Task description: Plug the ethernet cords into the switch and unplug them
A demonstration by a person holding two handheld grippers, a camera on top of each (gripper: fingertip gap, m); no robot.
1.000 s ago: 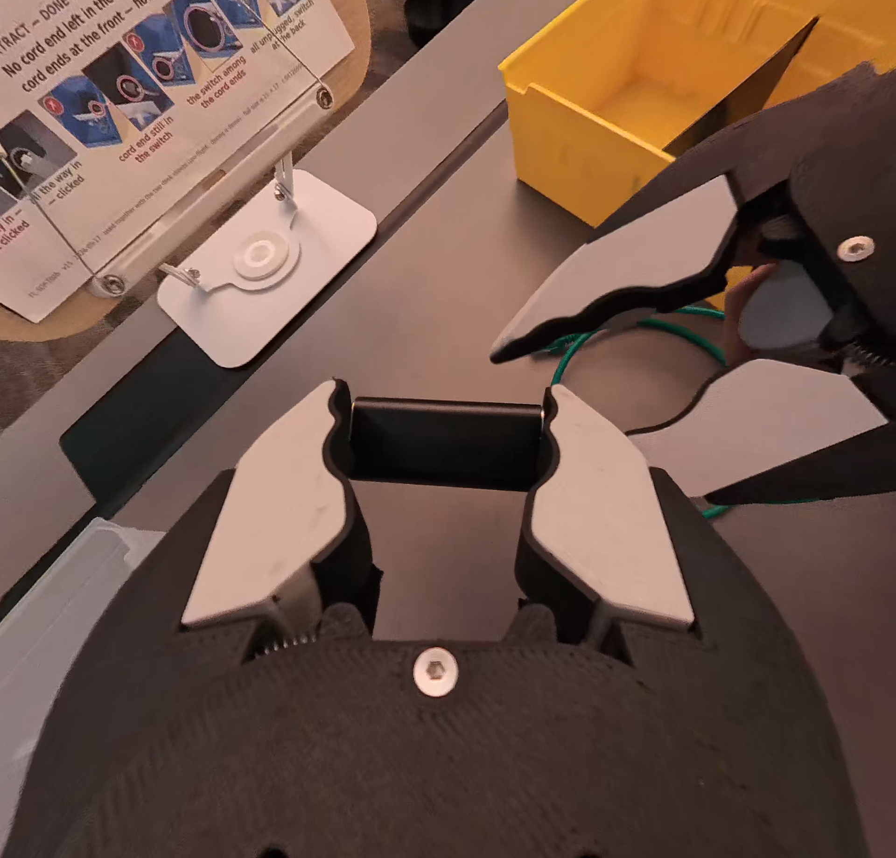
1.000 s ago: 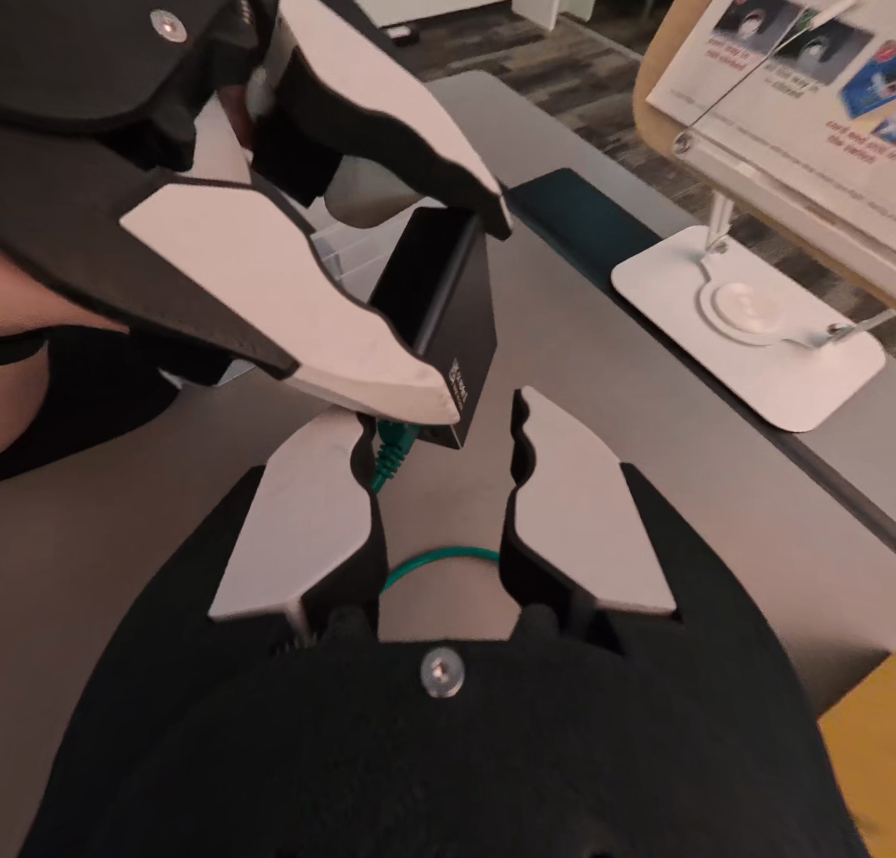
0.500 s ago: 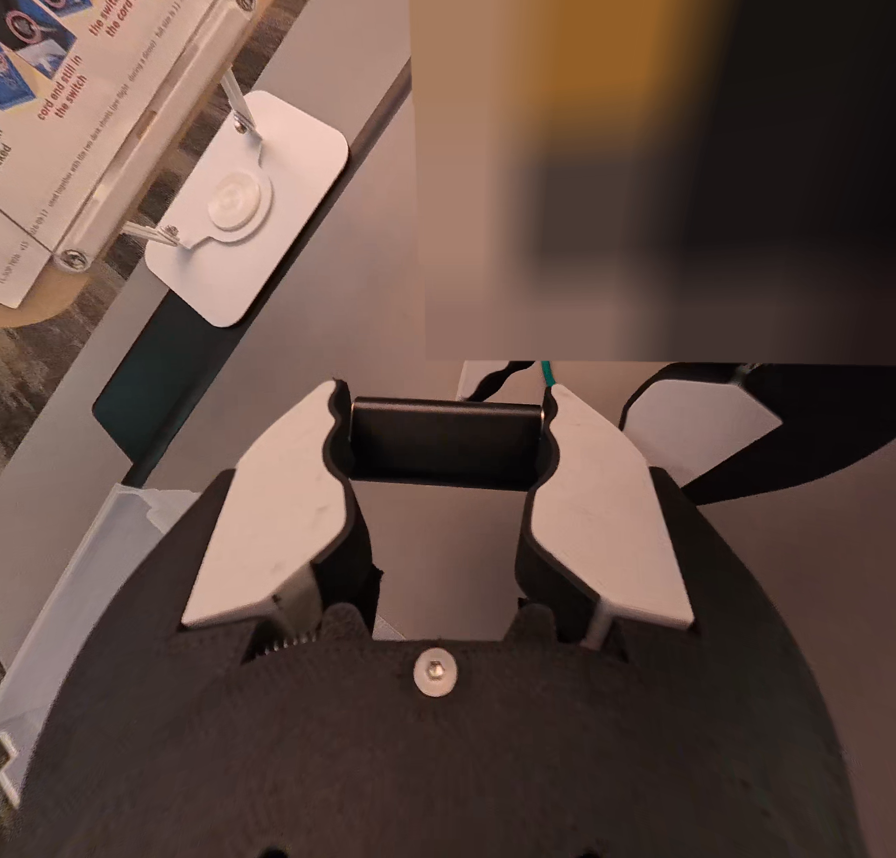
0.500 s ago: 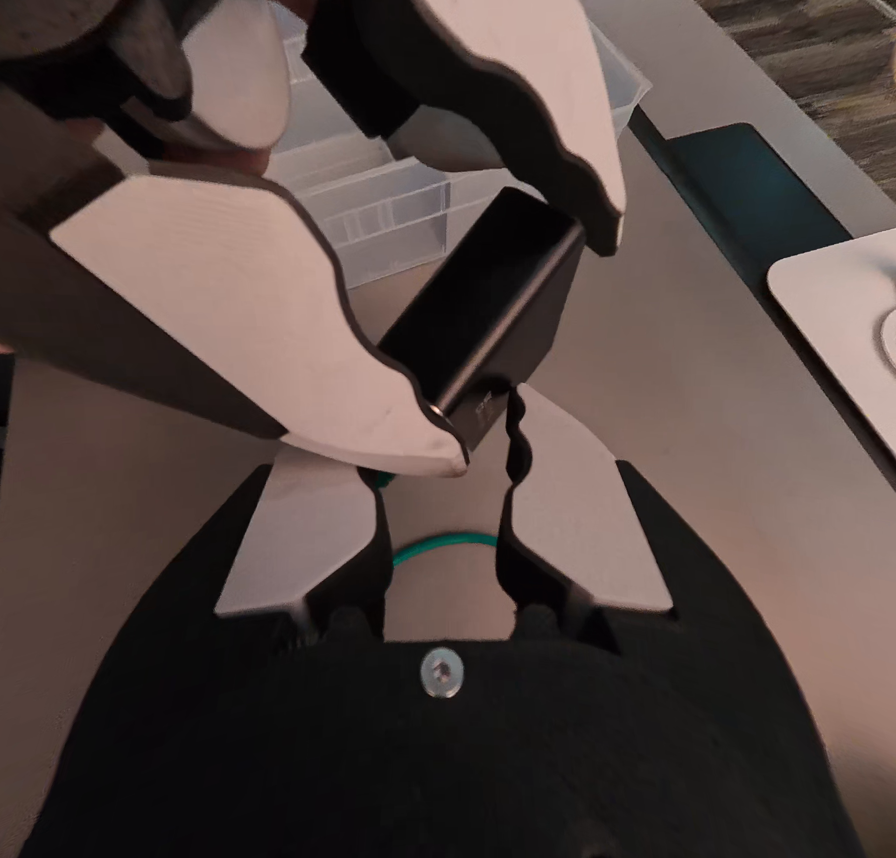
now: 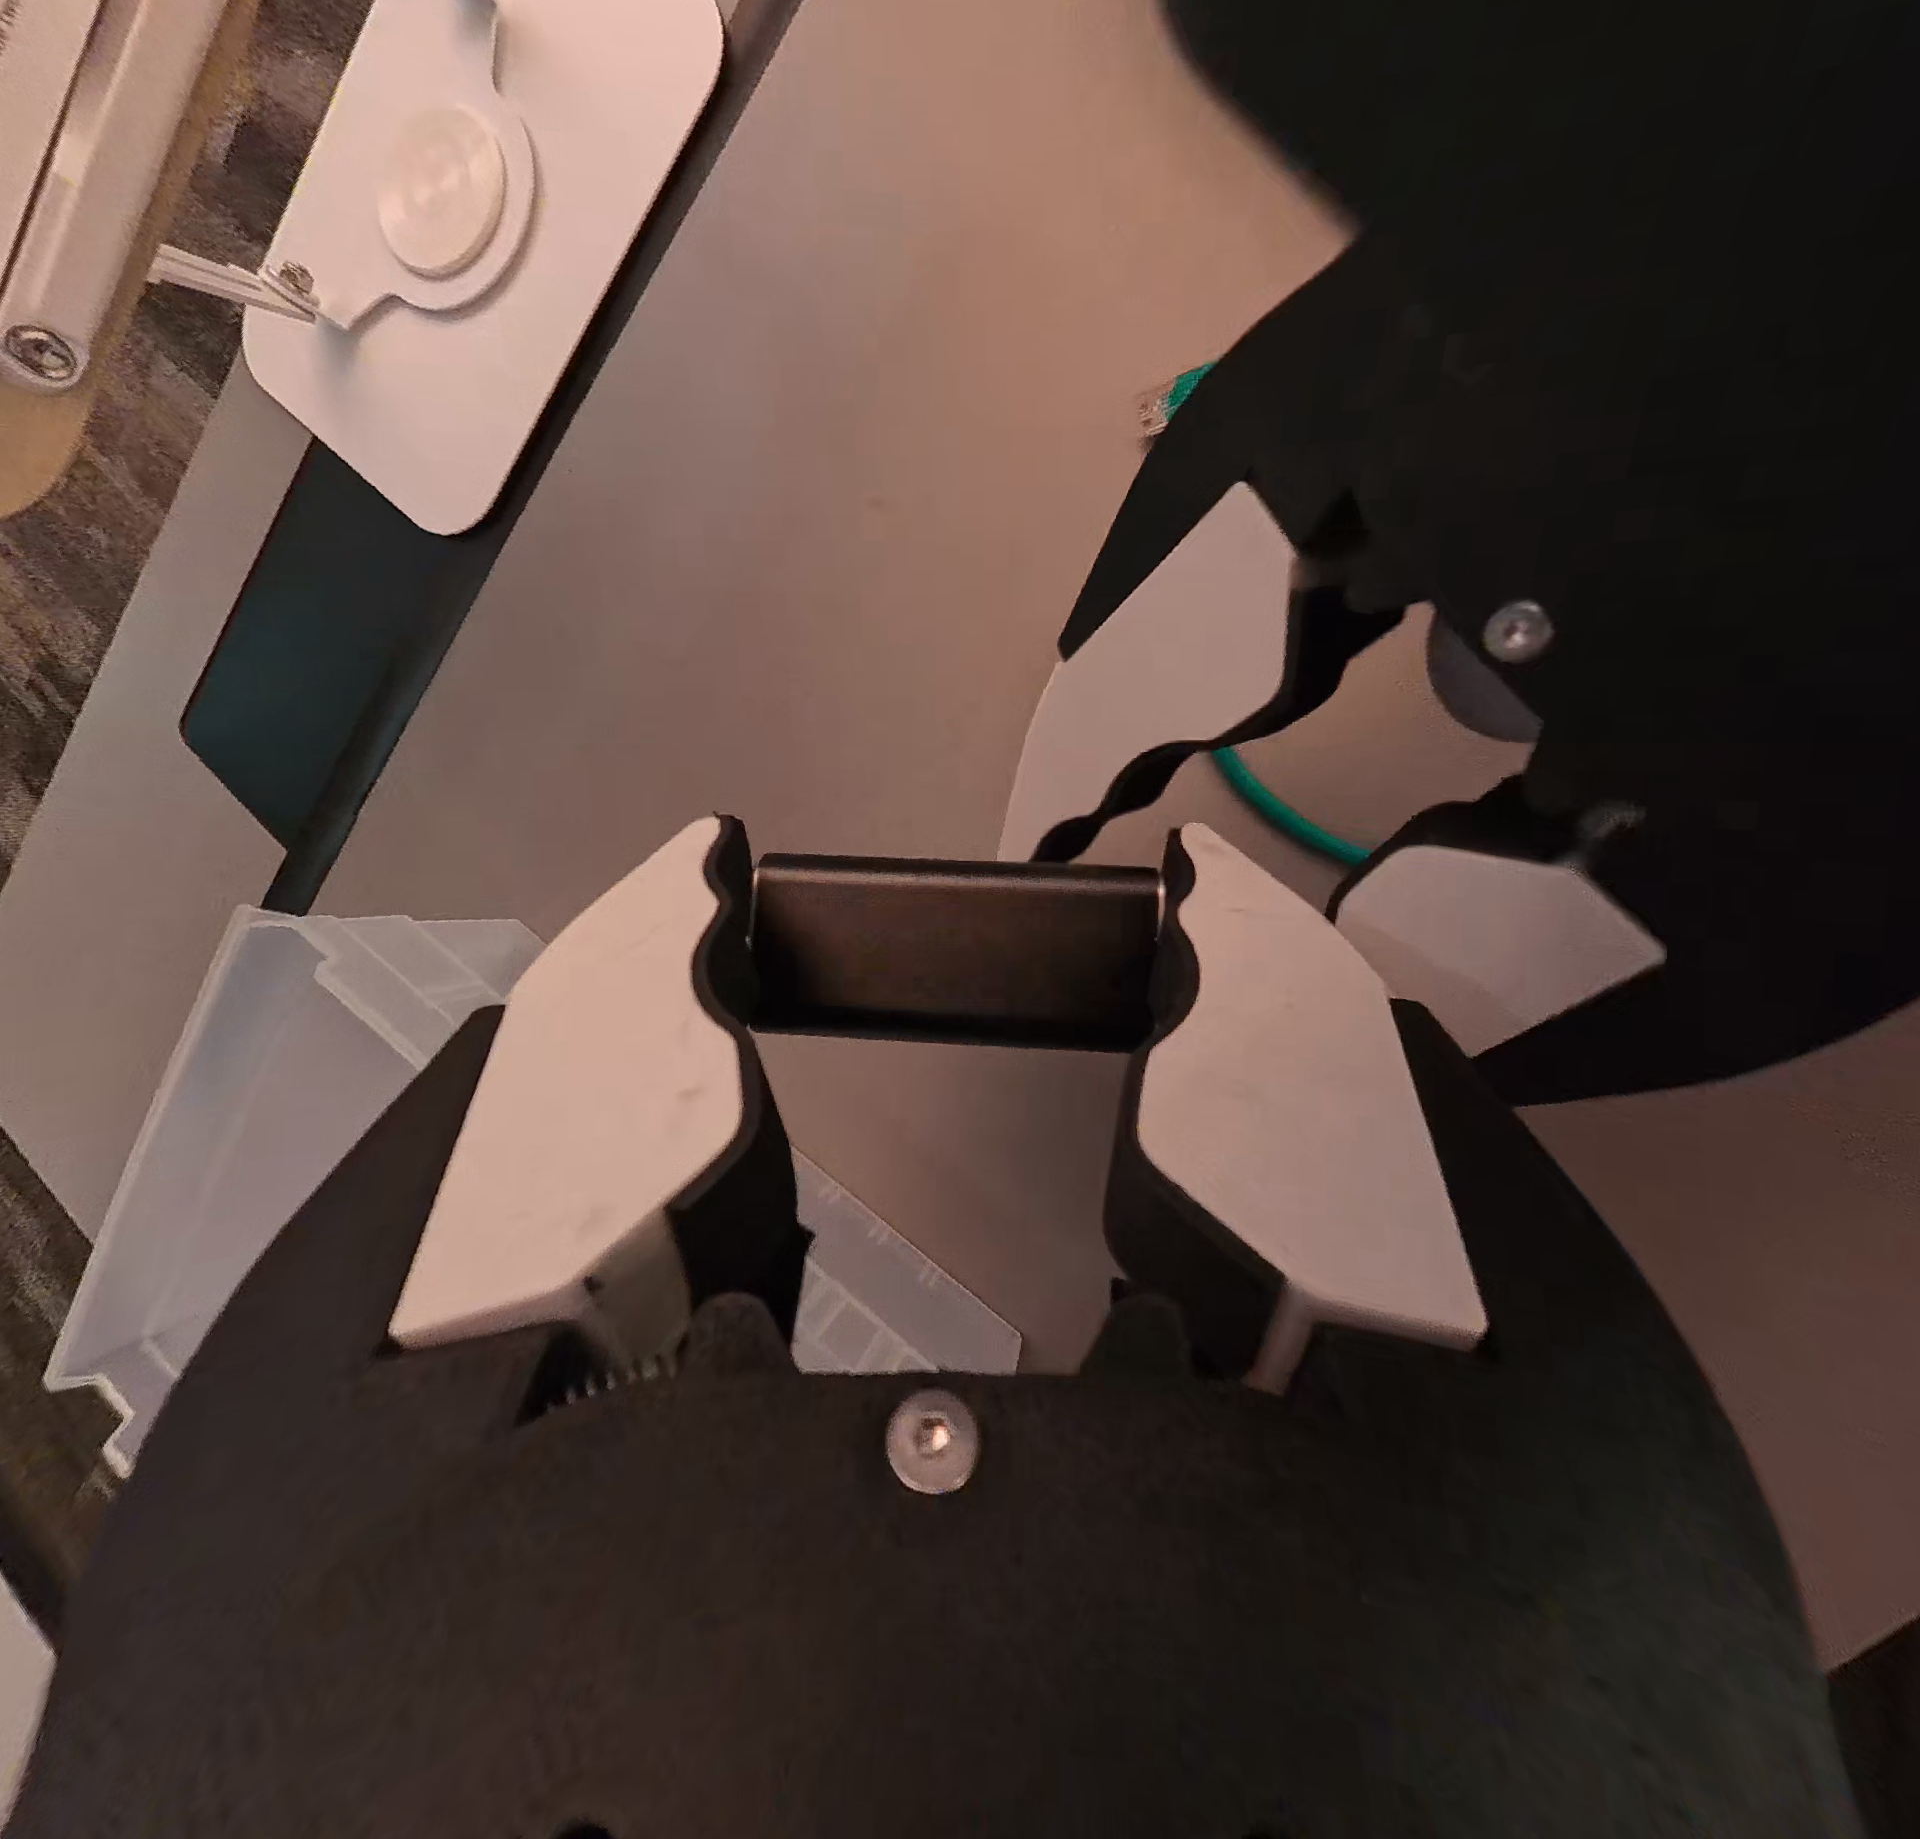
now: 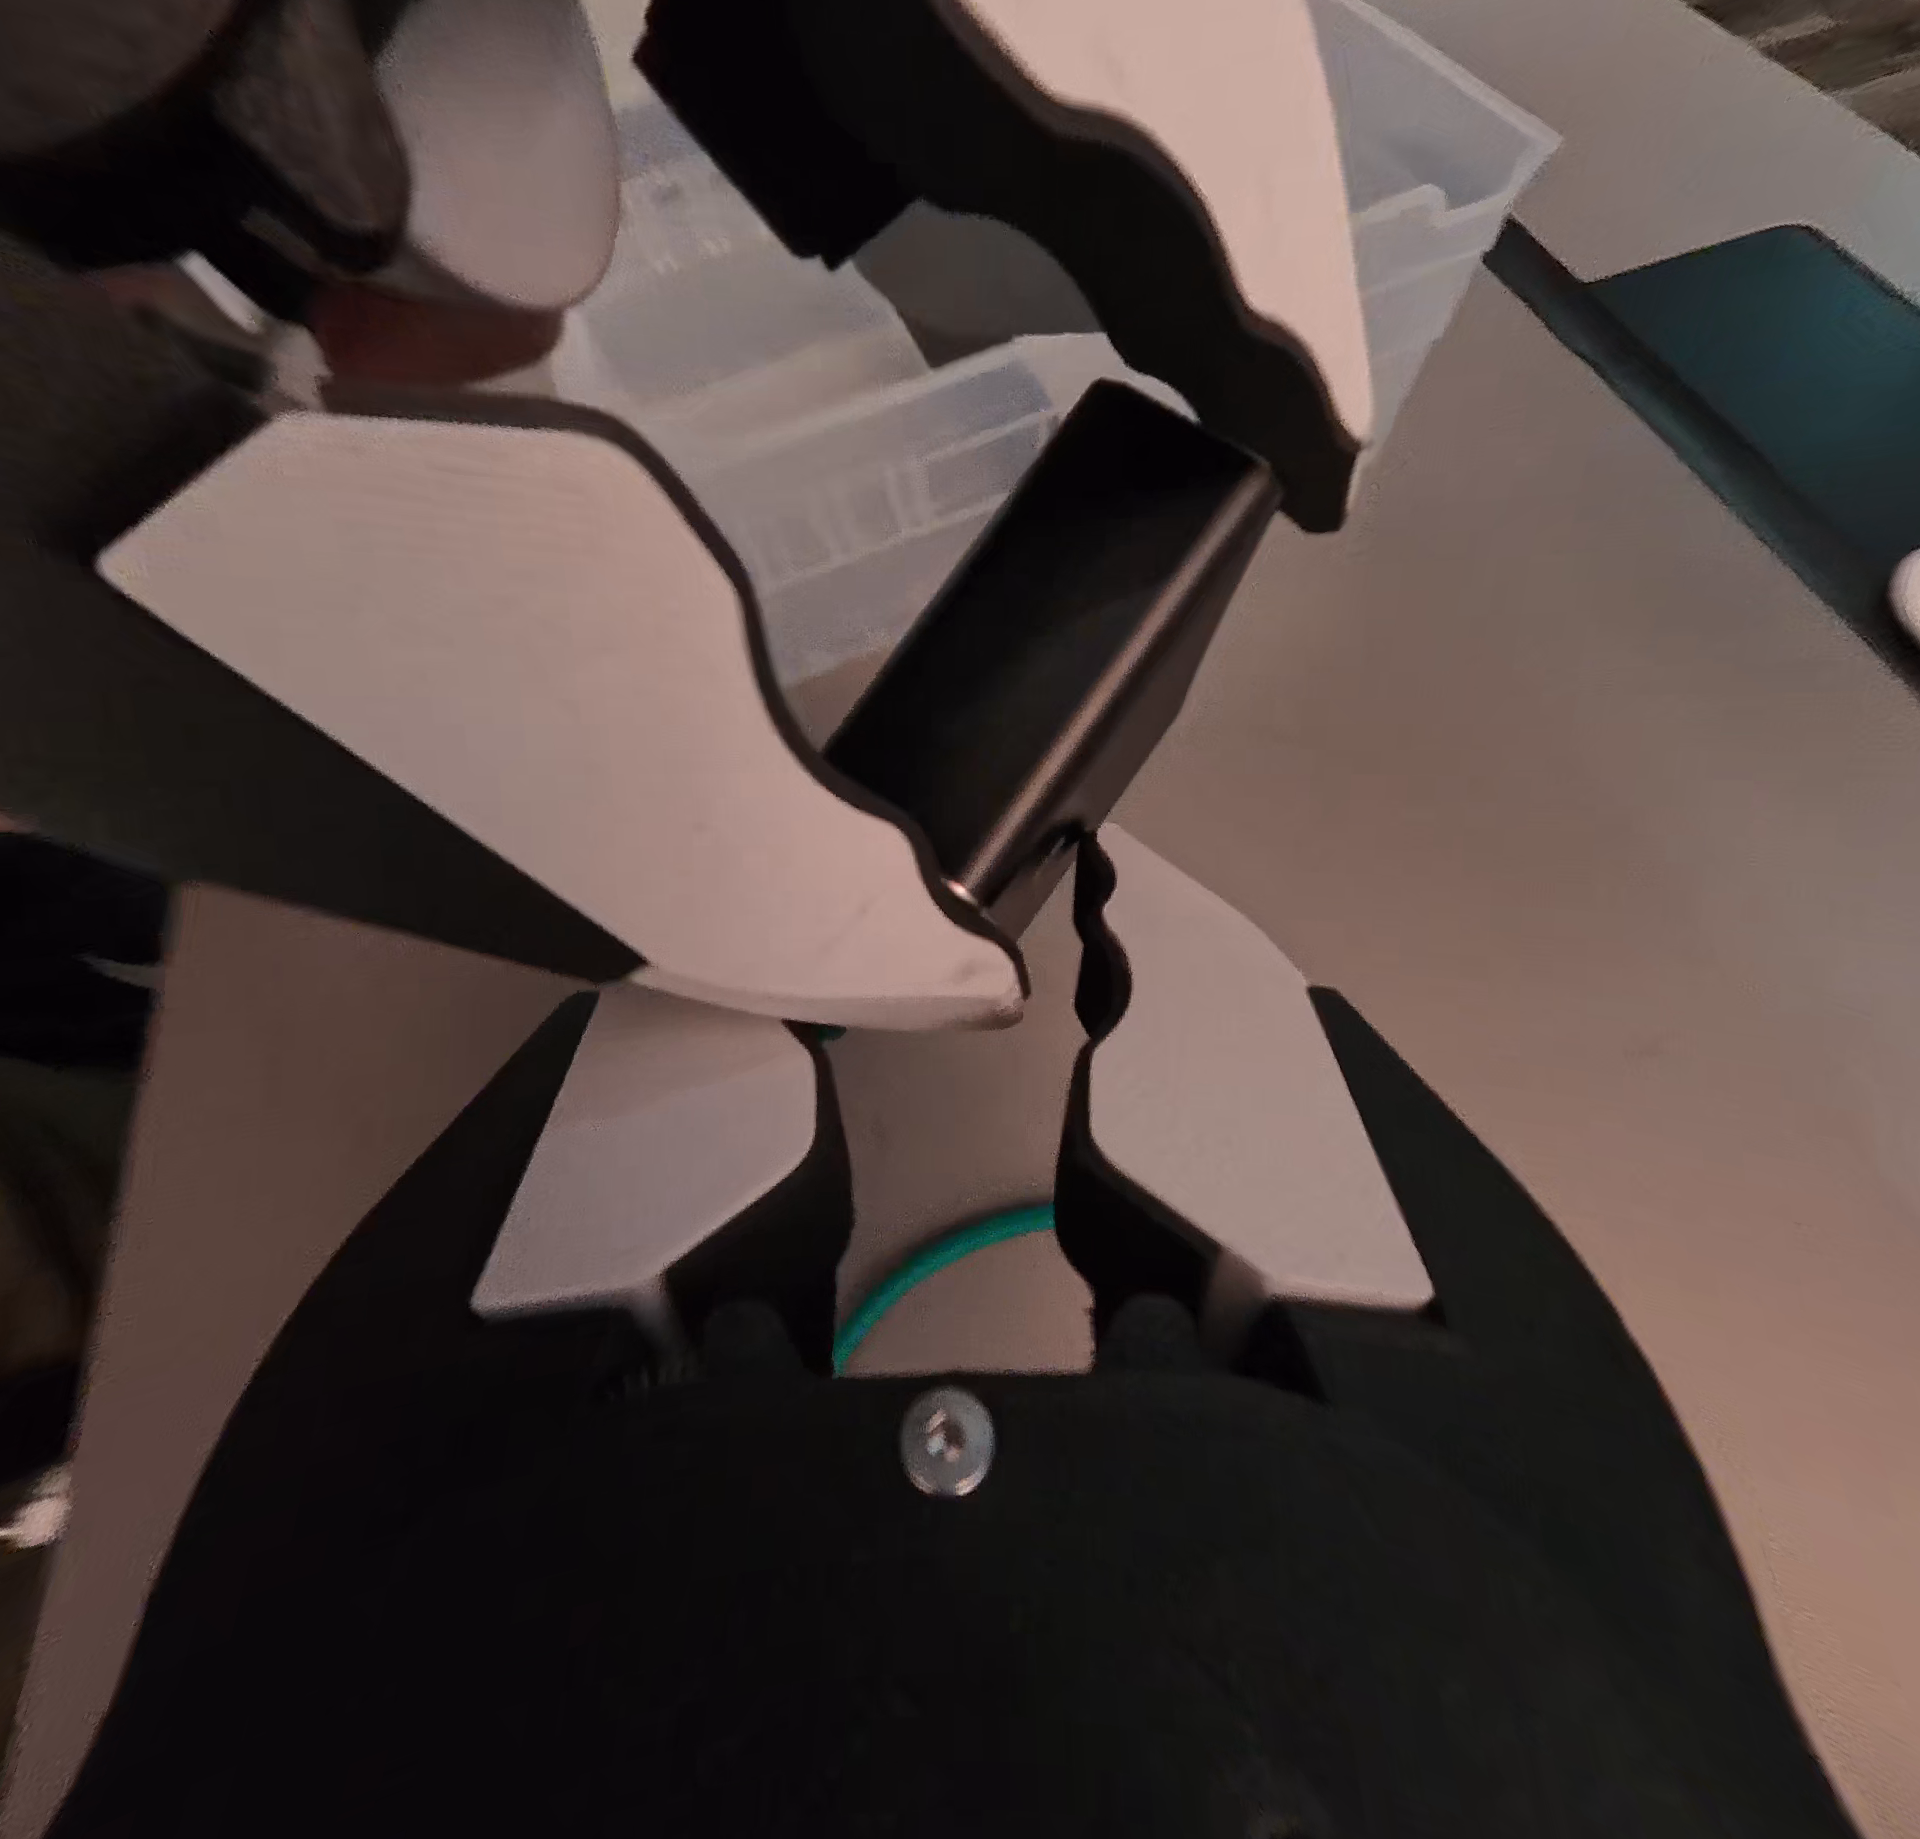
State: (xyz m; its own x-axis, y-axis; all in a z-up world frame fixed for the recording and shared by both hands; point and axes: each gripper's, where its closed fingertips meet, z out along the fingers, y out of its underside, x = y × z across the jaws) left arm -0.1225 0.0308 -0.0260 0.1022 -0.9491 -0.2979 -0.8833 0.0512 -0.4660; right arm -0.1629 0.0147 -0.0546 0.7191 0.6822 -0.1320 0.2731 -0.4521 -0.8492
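Left gripper clamped on the black switch lifted above the grey table, right gripper partly open beneath it, grip on green ethernet cord unclear, clear plastic bin beside, white stand base beyond

A grey table top is seen in both views under warm, dim light. A dark seam runs across it, with a dark teal panel set along that seam. A white stand base rests at the far side, carrying a clear sign holder. A translucent plastic bin stands at the near left. Patterned dark flooring is visible beyond the table edge.
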